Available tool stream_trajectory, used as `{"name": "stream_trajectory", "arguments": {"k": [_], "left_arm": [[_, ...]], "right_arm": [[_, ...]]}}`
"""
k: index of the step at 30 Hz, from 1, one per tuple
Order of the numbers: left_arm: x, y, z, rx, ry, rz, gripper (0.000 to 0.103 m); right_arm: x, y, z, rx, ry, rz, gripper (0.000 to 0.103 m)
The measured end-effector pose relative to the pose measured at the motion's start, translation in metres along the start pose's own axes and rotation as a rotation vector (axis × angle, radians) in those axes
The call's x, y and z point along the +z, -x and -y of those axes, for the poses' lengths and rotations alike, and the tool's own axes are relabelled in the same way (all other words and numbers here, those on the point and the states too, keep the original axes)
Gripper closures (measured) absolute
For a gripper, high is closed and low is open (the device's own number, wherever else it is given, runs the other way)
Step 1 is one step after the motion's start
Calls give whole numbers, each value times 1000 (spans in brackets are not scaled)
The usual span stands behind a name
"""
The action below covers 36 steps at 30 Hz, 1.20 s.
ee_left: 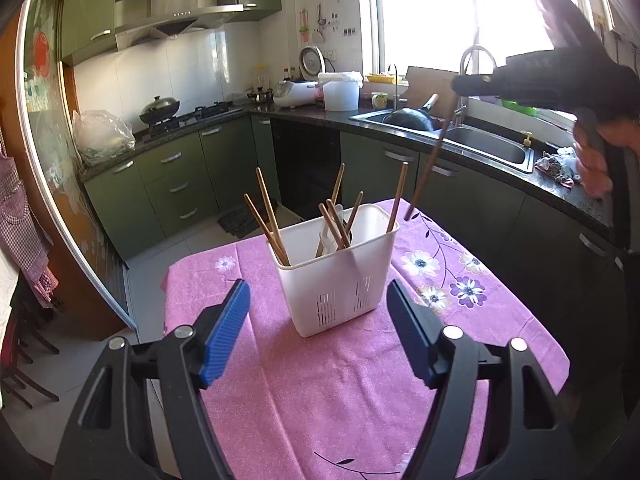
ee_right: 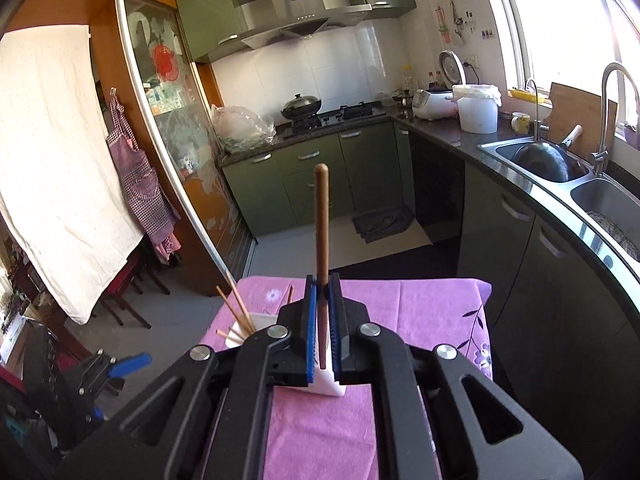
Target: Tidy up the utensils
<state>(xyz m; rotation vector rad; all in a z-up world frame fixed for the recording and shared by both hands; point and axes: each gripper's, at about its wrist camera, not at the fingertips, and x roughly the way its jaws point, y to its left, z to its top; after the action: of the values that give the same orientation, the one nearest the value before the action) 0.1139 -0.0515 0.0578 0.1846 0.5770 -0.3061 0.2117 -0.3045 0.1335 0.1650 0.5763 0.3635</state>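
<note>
Green kitchen cabinets line the walls around a small table draped in a pink floral tablecloth. On that cloth stands a white plastic utensil caddy with slotted sides, divided inside into compartments. Several wooden chopsticks lean in it at loose angles: a pair in the left compartment, a few more toward the middle beside something pale (too hidden to name), and one at the right end.

The left gripper hovers low over the near side of the table, its blue-padded jaws spread wide with nothing between them, and the caddy sits just beyond and between the two fingers without touching either.

The right gripper has its jaws clamped tight on a single dark brown chopstick. In the right wrist view the stick runs straight up through the blue pads, its rounded end pointing toward the cabinets, with the caddy directly below the fingers. From the left wrist view this same gripper appears high at the right, held by a bare hand, and the chopstick hangs down slanted, its lower tip just beside the caddy's right end, above the tablecloth rather than inside any compartment.

Behind, the dark countertop carries a steel double sink holding a black wok, and a white bucket stands near a rice cooker.
</note>
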Motion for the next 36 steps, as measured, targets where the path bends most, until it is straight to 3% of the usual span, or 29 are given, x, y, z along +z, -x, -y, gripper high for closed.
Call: {"name": "stream_trajectory", "arguments": {"k": [3, 6, 17, 19, 23, 26, 27, 29, 30, 34, 36], "left_arm": [[-6, 14, 4, 0, 3, 47, 19], [-13, 23, 9, -12, 9, 70, 15], [-34, 35, 22, 0, 45, 87, 9], [-37, 38, 22, 3, 55, 98, 7], [-42, 41, 19, 20, 74, 110, 7], [-48, 40, 13, 21, 106, 96, 7], [-52, 39, 10, 23, 120, 88, 6], [-59, 37, 6, 20, 157, 75, 6], [-63, 36, 4, 16, 176, 68, 6], [-79, 32, 1, 22, 214, 44, 6], [-86, 34, 1, 35, 222, 41, 6]], "right_arm": [[14, -14, 0, -11, -15, 3, 96], [13, -36, -4, 0, -15, -30, 96], [-47, -101, -17, 1, 18, -183, 93], [-53, -100, -16, 11, 13, -179, 79], [-63, -76, -16, 17, 14, -125, 75], [-80, -43, -17, 8, 19, -56, 57], [-89, -32, -17, 2, 25, -35, 55], [-111, -12, -18, -13, 29, 2, 34], [-125, -4, -19, -25, 33, 19, 29], [-181, 22, -29, -87, 83, 57, 11], [-205, 36, -37, -123, 115, 89, 9]]}}
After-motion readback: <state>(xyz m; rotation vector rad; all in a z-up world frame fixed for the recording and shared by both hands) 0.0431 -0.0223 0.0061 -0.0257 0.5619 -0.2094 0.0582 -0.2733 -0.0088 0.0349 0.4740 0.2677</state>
